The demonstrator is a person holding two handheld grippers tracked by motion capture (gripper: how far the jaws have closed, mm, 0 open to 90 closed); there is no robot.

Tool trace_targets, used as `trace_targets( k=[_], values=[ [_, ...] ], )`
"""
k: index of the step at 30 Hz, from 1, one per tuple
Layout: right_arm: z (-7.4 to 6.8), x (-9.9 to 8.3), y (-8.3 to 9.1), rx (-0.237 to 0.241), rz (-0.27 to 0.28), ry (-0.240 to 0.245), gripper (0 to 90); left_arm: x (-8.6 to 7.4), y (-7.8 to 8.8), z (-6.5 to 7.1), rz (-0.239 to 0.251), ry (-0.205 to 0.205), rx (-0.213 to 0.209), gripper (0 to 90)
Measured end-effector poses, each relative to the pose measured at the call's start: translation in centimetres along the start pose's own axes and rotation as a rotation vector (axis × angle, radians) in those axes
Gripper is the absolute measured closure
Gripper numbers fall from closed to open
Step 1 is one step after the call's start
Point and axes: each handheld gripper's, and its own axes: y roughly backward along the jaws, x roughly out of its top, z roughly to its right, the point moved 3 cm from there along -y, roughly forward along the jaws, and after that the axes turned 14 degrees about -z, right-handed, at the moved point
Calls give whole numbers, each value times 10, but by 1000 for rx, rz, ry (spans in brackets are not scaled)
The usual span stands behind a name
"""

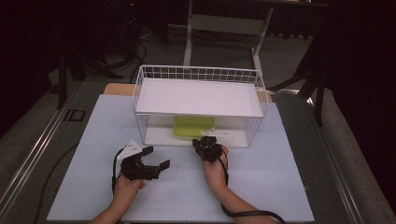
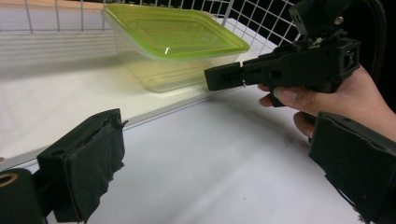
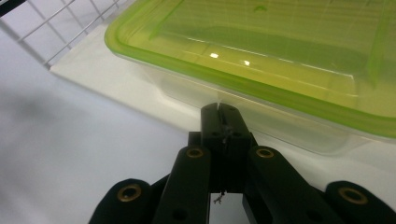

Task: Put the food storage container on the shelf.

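The right gripper (image 3: pixel 219 109) has its jaws clenched together with nothing between them, the tips just short of the clear wall of the food box (image 3: pixel 280 60) under its green lid. The left gripper (image 1: pixel 156 157) hangs with jaws released, spread wide over the bare desk (image 1: pixel 261 182). From above, the box (image 1: pixel 194 126) sits on the lower shelf of the white wire rack (image 1: pixel 198 73), half hidden by the upper shelf. The left gripper view gives the side look: the right gripper (image 2: pixel 224 77) points at the box (image 2: pixel 173 35), its hand (image 2: pixel 345 95) wrapped round the body.
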Motion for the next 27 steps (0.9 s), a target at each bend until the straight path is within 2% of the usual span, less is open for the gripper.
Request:
trace_targets(
  k=[8,14,17,20,23,27],
  values=[
    [7,15,-11,-14,8,-27,900,-1,4,-4,12,10,7,44],
    [17,23,-12,-18,25,-70,900,-2,3,-3,9,2,7,44],
    [20,25,-13,-18,24,-74,900,-2,2,-2,6,0,4,44],
    [19,26,-14,-24,22,-60,896,-2,2,-2,6,-2,6,44],
    [16,25,-12,-12,25,-68,884,-1,2,-1,7,-8,8,44],
    [4,19,-4,8,37,-22,833,0,3,0,9,-22,5,44]
  ],
)
